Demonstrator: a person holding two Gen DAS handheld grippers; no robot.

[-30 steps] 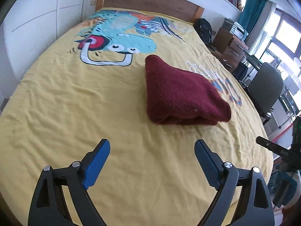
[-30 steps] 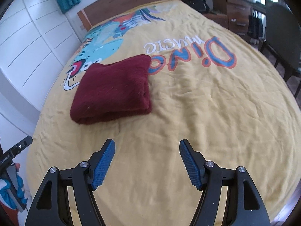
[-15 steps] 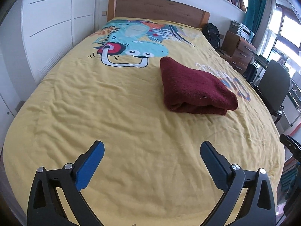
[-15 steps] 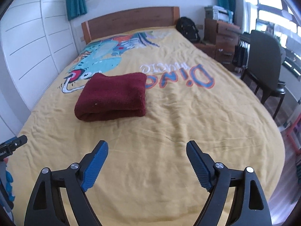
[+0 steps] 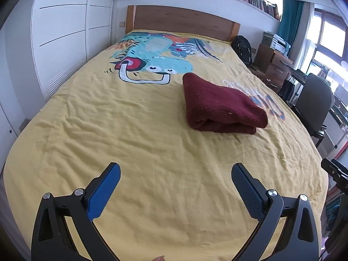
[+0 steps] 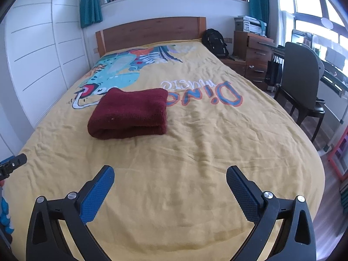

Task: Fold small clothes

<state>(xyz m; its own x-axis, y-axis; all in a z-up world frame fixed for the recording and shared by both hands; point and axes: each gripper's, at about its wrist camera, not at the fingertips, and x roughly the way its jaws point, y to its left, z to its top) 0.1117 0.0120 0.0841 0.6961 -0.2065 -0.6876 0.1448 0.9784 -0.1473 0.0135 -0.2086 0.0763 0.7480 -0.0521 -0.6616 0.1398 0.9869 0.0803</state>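
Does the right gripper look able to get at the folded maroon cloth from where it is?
Probably yes. The right gripper is open and empty, and only bare bedspread lies between it and the cloth; it would need to move forward.

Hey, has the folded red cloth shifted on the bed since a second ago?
No. The folded red cloth still overlaps the start of the Dino lettering beside the dinosaur's mouth; only the cameras backed away.

Near bed: bare yellow bedspread [image 6: 195,163], open to pass.
Middle: folded maroon garment [image 6: 130,115] is the only obstacle.
Right edge: chair [image 6: 302,82] and drawers [image 6: 256,58] crowd the bedside.
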